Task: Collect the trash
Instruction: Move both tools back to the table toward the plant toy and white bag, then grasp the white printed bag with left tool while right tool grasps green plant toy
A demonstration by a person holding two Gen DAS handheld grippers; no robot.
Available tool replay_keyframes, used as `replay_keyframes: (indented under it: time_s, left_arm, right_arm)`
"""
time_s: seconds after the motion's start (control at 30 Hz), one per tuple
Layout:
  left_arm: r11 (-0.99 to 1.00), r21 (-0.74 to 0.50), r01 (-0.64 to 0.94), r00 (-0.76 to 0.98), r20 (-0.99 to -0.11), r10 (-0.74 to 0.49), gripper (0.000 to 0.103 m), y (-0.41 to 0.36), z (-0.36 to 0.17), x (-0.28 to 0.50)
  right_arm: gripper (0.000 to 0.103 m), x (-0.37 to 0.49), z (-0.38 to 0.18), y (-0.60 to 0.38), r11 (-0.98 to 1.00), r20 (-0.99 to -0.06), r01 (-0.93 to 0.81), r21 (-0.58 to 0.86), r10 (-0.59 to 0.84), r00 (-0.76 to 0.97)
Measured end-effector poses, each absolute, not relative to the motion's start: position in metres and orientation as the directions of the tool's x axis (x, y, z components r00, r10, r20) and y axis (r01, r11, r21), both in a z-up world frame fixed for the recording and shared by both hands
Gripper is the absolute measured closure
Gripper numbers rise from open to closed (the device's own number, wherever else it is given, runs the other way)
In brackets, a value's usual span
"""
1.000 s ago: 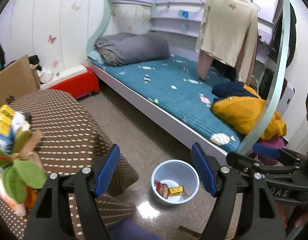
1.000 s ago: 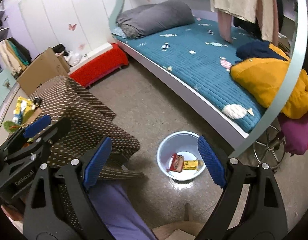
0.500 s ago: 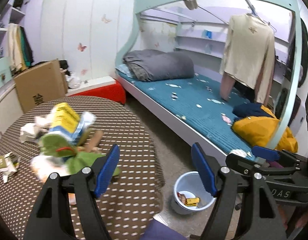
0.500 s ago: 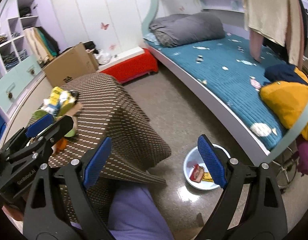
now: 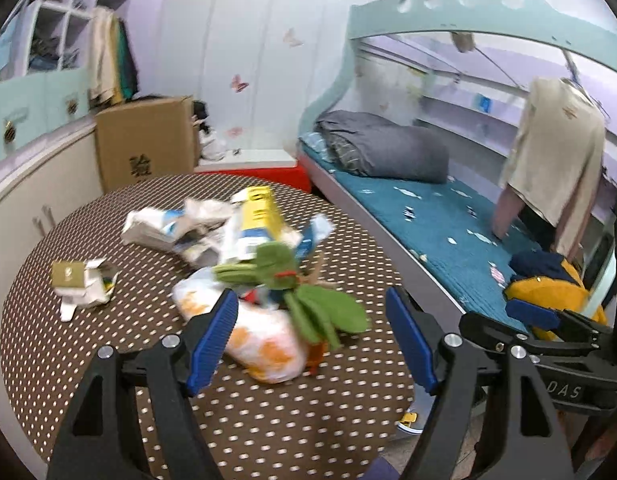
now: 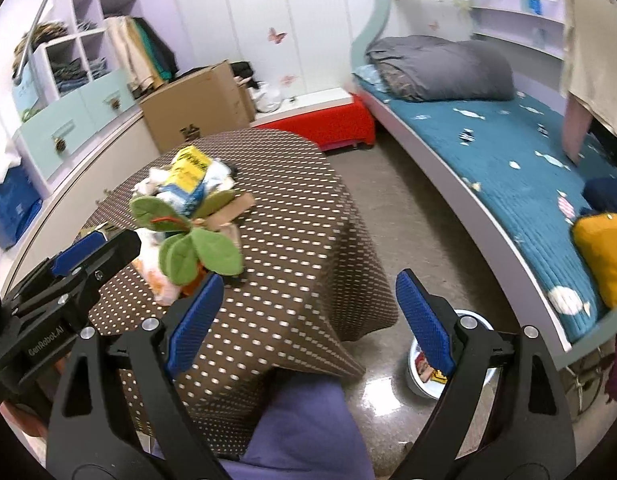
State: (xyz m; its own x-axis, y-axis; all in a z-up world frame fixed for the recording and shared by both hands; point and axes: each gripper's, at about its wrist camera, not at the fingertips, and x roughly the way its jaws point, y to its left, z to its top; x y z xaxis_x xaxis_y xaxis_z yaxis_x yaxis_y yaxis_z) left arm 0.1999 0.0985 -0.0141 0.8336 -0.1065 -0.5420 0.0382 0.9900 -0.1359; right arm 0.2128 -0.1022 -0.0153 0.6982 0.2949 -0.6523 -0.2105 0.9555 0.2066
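Blue pads frame my left view: my left gripper hangs wide and empty over the dotted table, tipped down at the trash heap. Blur softens the heap, but I can make out a yellow carton, crumpled paper, a white and orange bag and green leaves on top. A torn wrapper lies apart to the left. I judge the jaws are spread to take something bulky, likely the bag, which sits nearest between the pads. My right gripper shows at the right edge, off the table.

From my right wrist, my right gripper is also wide, holding nothing, and hangs over the table's near edge where the cloth drapes. The bin stands on the floor just beside the table, partly behind my right pad, with some wrappers inside. Placed there, each load needs only a short swing down. My left gripper reaches toward the heap.
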Motion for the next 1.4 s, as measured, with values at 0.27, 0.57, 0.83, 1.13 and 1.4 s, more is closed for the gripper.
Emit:
replay_keyframes:
  time_s: [0.27,0.57,0.83,1.13,1.4]
  left_arm:
    - [0.96,-0.27,-0.071,0.776,-0.619,-0.117,0.029,0.139,-0.037,0.219]
    - [0.91,-0.385,-0.152,0.704,-0.689,-0.174,0.034,0.156,-0.072,0.256]
    - [0.921,-0.37,-0.121,0.723,-0.669,-0.173,0.063,0.165,-0.065,0.244]
    - [0.942,-0.255,-0.218,0.761,-0.649,0.001,0.063,0.198,-0.038,0.209]
    - [0.948,-0.125,-0.294,0.75,-0.645,0.147,0.063,0.216,-0.033,0.185]
  right_arm:
    - [0.017,0.231,-0.022,-0.067,0.938,-0.674,-0.284,0.201,0.343,0.654]
    - [0.017,0.243,-0.027,-0.053,0.931,-0.694,-0.315,0.186,0.352,0.629]
    - [0.017,0.251,-0.027,-0.044,0.924,-0.695,-0.332,0.193,0.367,0.618]
    - [0.017,0.258,-0.038,0.004,0.864,-0.716,-0.47,0.181,0.443,0.539]
    - [0.078,0.275,-0.052,0.028,0.892,-0.746,-0.442,0.091,0.355,0.563]
